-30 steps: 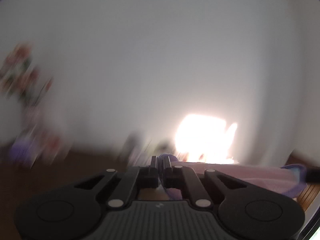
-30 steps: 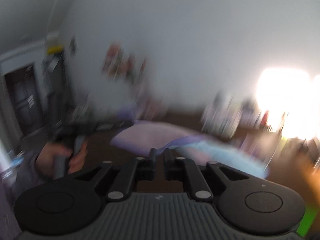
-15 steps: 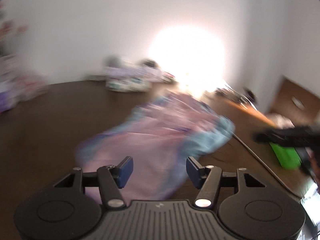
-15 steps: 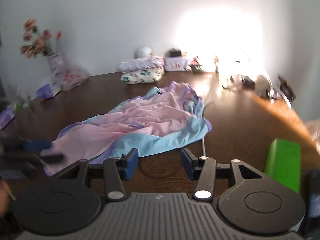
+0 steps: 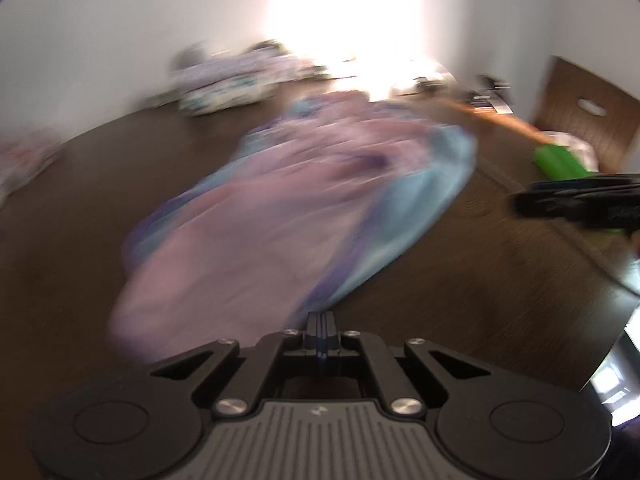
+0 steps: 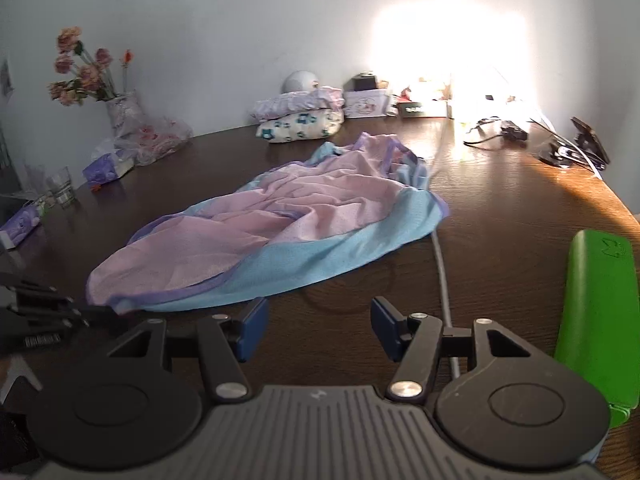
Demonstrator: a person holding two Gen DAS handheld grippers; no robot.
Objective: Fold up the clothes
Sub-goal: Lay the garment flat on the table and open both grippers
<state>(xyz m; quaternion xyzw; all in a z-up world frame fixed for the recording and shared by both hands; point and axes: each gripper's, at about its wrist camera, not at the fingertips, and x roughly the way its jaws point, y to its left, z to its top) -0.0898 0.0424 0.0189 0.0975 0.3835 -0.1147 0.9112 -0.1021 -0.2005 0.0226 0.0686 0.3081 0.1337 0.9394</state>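
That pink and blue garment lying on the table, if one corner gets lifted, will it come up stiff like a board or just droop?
It would probably droop: the pink and blue garment lies crumpled in soft wrinkles, hugging the table. It looks thin, so likely light for its spread. The smooth sheen hints that it may slide easily on the polished wood when pushed, bunching rather than moving as one piece.

Dark wooden table [image 6: 500, 240]: visible grain, a slight sheen where light falls at its far right edge. Garment [image 6: 280, 232]: thin, matt, creased cloth, pink with blue borders. Right gripper [image 6: 318, 328]: matt black plastic body, ribbed grey housing, bright metal screws. Green case [image 6: 596, 312] at the right edge: smooth, glossy plastic.
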